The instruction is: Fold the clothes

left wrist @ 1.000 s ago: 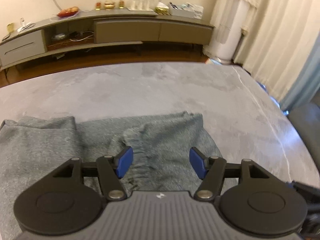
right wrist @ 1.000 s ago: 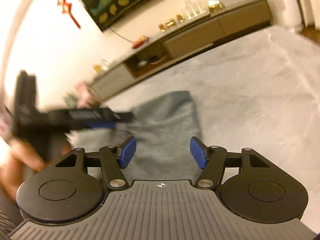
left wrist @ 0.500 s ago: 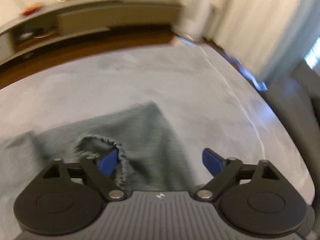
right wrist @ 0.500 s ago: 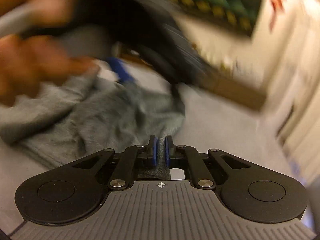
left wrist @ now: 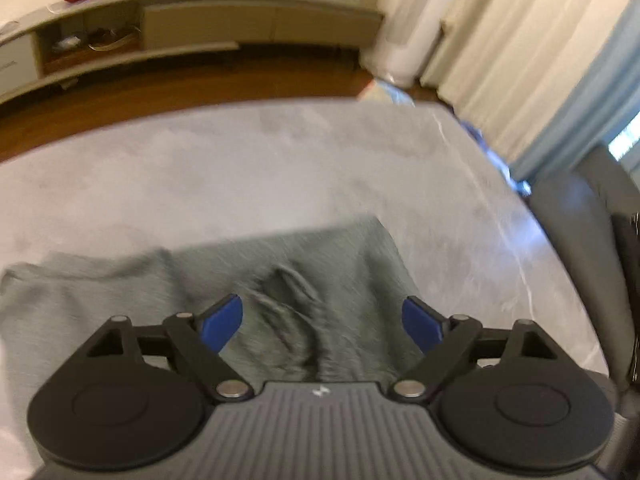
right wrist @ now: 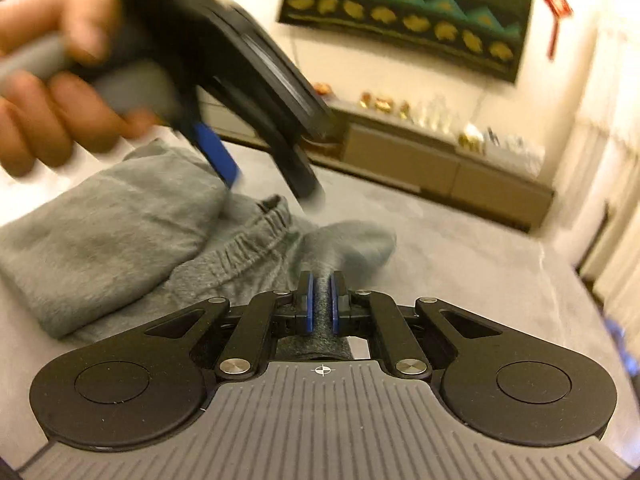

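Observation:
A grey knit garment [left wrist: 320, 272] with an elastic waistband [right wrist: 248, 240] lies bunched on the grey table top [left wrist: 240, 168]. My left gripper [left wrist: 322, 322] is open and empty, hovering just above the garment's rumpled middle. It also shows in the right wrist view [right wrist: 268, 176], held in a hand above the cloth. My right gripper [right wrist: 320, 304] is shut on a pinched fold of the grey garment [right wrist: 120, 232] at its near edge.
A long low TV cabinet [left wrist: 180, 28] with small items stands across the wood floor beyond the table. Curtains [left wrist: 540, 60] and a white appliance [left wrist: 404, 40] are at the right. A grey chair [left wrist: 580, 248] stands by the table's right edge.
My right gripper closed from open onto the garment's edge and swung round toward the left one. My left gripper opened wider and shifted over the cloth.

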Demonstrator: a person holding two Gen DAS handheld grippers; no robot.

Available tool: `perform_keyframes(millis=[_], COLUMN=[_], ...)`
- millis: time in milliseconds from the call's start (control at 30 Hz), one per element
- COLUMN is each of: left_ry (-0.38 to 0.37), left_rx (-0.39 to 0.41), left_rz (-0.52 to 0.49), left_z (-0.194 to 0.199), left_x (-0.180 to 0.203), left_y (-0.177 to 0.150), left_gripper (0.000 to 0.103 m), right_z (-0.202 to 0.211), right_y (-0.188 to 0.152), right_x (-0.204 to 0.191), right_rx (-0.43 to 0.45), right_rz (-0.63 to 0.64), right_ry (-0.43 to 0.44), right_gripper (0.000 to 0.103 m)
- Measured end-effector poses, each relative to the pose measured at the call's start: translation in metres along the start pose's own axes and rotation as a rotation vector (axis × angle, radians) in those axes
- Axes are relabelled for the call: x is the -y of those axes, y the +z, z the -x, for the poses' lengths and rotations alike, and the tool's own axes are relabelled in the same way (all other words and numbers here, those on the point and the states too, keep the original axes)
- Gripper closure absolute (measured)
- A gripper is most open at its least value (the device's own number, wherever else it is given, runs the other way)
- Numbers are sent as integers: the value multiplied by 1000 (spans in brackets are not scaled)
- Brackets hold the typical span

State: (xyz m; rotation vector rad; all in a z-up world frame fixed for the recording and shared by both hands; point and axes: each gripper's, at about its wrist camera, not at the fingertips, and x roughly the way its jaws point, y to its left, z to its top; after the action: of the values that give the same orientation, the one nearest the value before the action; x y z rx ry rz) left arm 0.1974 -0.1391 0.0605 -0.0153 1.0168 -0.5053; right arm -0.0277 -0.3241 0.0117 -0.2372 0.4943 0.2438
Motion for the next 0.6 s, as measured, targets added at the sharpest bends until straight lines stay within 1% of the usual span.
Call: perform_keyframes(millis=[67,167,233,300,333,367,400,433,467,500,533,600], left_ry=[-5,-53,-71,-75,-67,-48,-24,11,42,49,35,-1], left_rx=[26,-14,-68,-121,-143,-160,-173,-185,-198,-189,-166,-103], left_rz=[2,-70,-156,-224,-255,-287,-313,-327,-323,-306,-292,-245], left_z=[10,-1,-23,-51,-64,-77,-89,-97,-102,-100,-94,-64], left_x=[2,31,59,78,87,95,100,100,95,87,78,53], left_y=[2,2,-2,-5,-7,-10,-12,-14,-15,-16,-17,-20], left_gripper=[6,4,3,3,3,6,36,59,98,97,97,97], right_z=[-2,-2,2,8,12,14,16,17,17,16,17,20], right_y=[0,2,3,2,1,0,0,-1,-2,-3,-3,-3], right_x=[7,0,-8,-15,-19,-21,-24,-25,-25,-24,-22,-17], right_rx=[-4,12,29,51,63,72,80,82,82,82,88,109], right_rz=[-30,-19,1,24,35,46,56,64,66,66,60,39], right_ry=[11,15,20,38,48,58,67,67,70,75,87,130], right_gripper=[101,101,101,101,101,101,101,102,102,102,102,99])
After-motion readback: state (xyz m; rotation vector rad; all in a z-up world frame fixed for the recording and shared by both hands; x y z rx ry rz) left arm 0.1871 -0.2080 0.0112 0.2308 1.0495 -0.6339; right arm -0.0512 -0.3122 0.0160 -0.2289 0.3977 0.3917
